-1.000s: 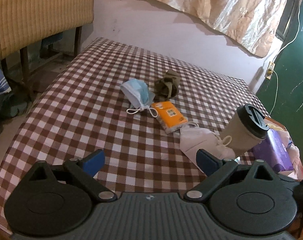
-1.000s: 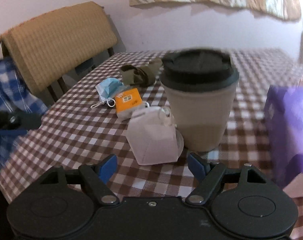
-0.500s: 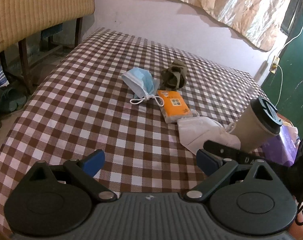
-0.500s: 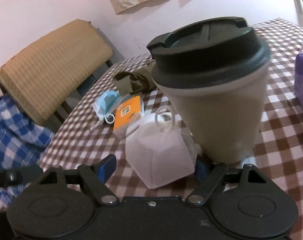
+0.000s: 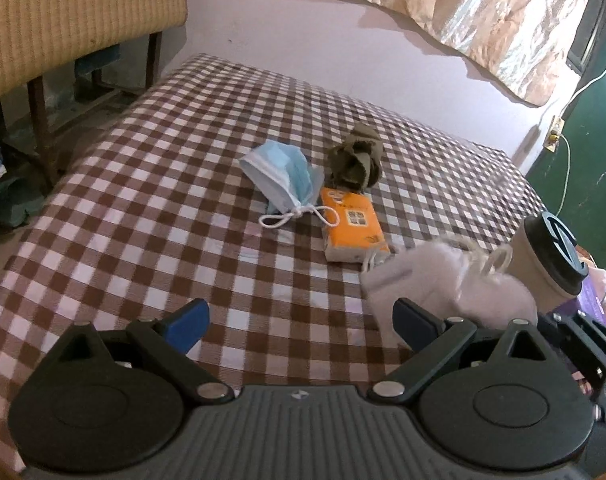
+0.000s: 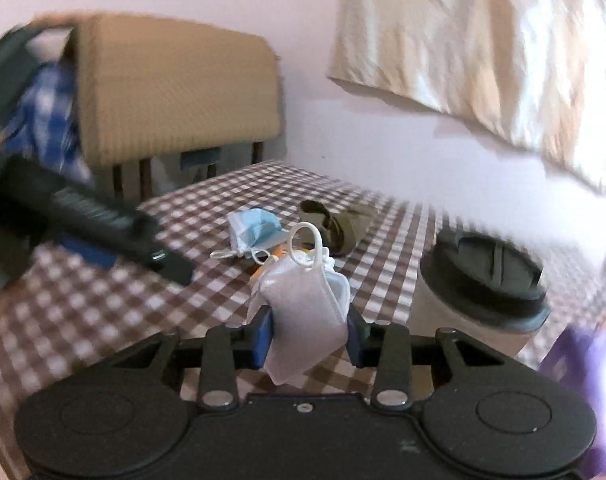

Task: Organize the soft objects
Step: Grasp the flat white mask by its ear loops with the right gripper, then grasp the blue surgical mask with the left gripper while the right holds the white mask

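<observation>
My right gripper (image 6: pixel 307 338) is shut on a white folded face mask (image 6: pixel 307 312), lifted off the checked tablecloth (image 6: pixel 103 320); the same white mask (image 5: pixel 447 280) shows blurred at the right of the left wrist view. A blue surgical mask (image 5: pixel 281 178) lies mid-table, an olive green cloth bundle (image 5: pixel 357 160) behind it, and an orange tissue pack (image 5: pixel 351 224) between them and the white mask. My left gripper (image 5: pixel 299 324) hangs open over the near tablecloth (image 5: pixel 143 240), holding nothing.
A lidded paper cup (image 6: pixel 479 292) stands right of the held mask, also seen as the cup (image 5: pixel 551 264) at the right edge. A purple pack (image 6: pixel 583 364) sits beyond it. A chair with a tan cushion (image 5: pixel 75 12) stands at the left, a green door (image 5: pixel 599 140) at the right.
The right gripper went from wide open around the white mask to shut on it and raised it off the cloth, rolling as it went. The left gripper drifted forward and slightly down.
</observation>
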Tool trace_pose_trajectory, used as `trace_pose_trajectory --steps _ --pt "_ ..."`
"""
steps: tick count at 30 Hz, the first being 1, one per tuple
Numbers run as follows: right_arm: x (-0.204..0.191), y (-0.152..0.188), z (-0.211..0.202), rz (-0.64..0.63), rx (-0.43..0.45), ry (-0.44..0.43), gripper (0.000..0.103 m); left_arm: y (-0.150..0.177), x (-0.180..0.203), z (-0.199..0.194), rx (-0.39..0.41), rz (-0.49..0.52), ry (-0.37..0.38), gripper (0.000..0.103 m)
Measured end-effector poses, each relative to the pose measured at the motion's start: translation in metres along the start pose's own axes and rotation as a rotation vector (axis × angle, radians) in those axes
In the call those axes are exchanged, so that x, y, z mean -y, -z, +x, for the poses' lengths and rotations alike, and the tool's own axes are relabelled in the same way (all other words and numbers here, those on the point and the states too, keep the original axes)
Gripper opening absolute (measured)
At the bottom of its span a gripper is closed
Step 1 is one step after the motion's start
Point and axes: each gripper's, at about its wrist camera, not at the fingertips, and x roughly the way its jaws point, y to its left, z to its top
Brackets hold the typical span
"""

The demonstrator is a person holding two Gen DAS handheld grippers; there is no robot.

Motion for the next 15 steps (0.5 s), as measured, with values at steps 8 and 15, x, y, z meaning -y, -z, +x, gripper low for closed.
trace_pose_trajectory --steps 8,15 --pt "-0.009 0.015 -0.001 -0.065 -0.057 -0.037 0.044 -0.001 0.002 0.007 -0.001 0.008 0.01 0.101" --pt "-0.011 0.007 -0.013 -0.089 -0.003 -0.005 0.043 -0.05 -0.002 0.031 0.097 0.008 -0.043 0.103"
